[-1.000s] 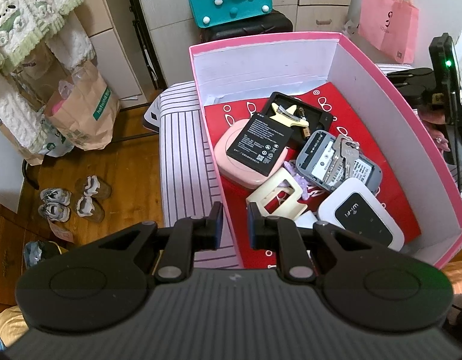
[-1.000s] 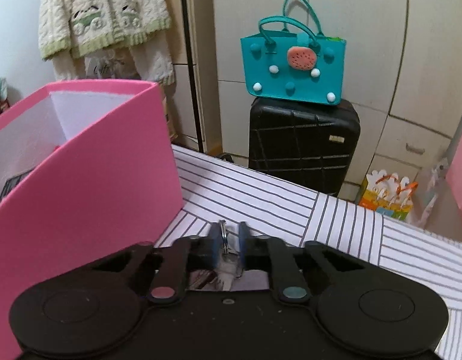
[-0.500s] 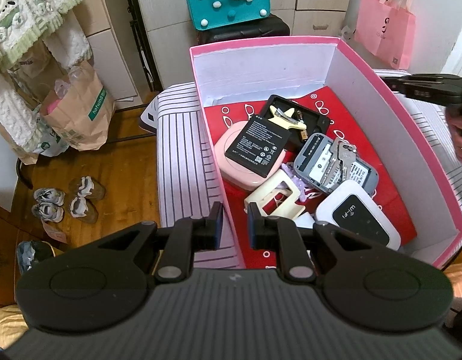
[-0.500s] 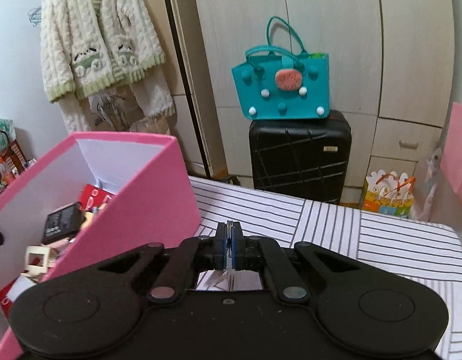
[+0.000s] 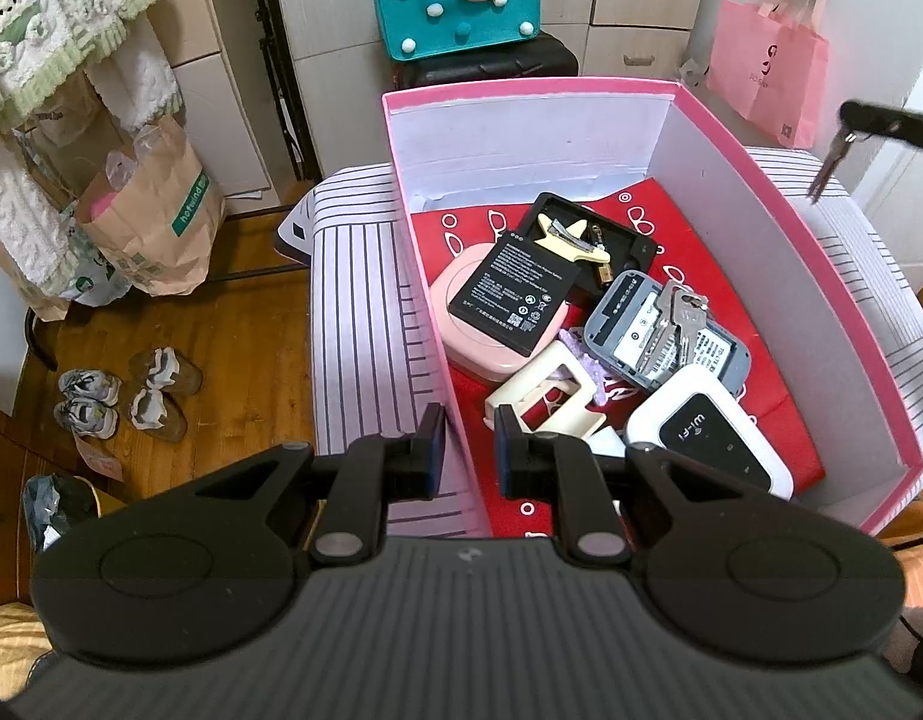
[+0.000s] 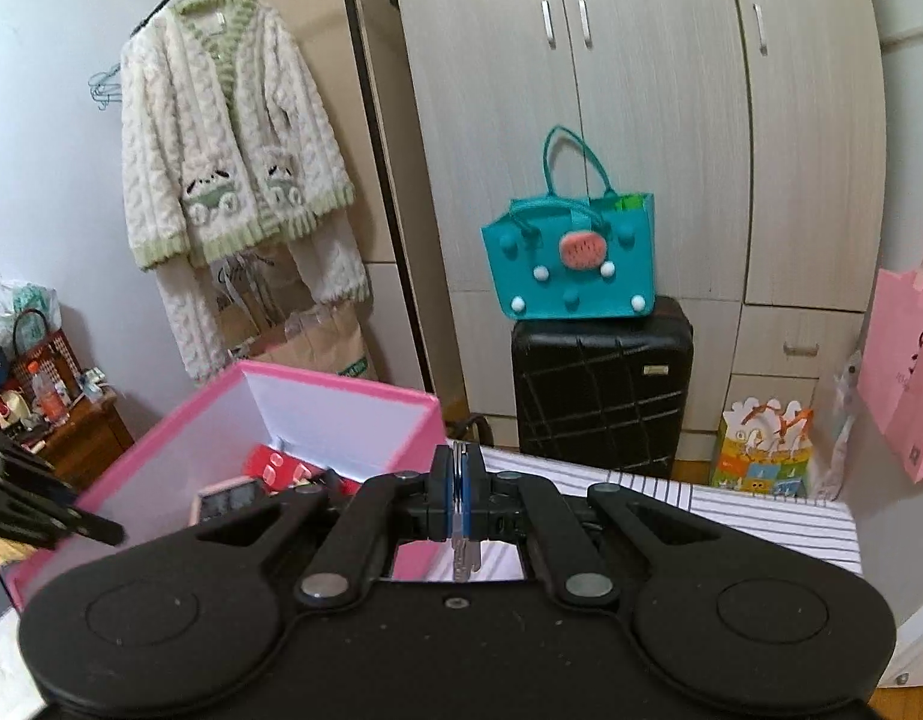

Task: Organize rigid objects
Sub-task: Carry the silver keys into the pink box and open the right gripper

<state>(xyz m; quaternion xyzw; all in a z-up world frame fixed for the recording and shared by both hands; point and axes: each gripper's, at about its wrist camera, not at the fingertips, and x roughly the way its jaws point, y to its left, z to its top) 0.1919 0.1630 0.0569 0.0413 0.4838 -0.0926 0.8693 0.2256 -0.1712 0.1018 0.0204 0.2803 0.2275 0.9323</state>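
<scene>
An open pink box (image 5: 821, 276) stands on a striped surface (image 5: 359, 300). It holds a black battery (image 5: 515, 291) on a pink round case (image 5: 461, 324), a star hair clip (image 5: 572, 237), a grey router back with keys (image 5: 671, 324) on it, a white Wi-Fi router (image 5: 707, 444) and a cream clip (image 5: 551, 396). My left gripper (image 5: 468, 450) is shut on the box's near left wall. My right gripper (image 6: 459, 468) is shut on a bunch of keys (image 6: 466, 558). In the left wrist view those keys (image 5: 824, 171) dangle beyond the box's right wall.
Behind the box, a teal bag (image 6: 572, 264) sits on a black suitcase (image 6: 602, 384) in front of wardrobe doors. A pink paper bag (image 5: 770, 72) hangs at the right. Left of the striped surface the wooden floor holds shoes (image 5: 125, 396) and a brown paper bag (image 5: 152, 222).
My right gripper has risen with the keys from the striped surface to above the height of the box's rim. The left gripper and the box have stayed put.
</scene>
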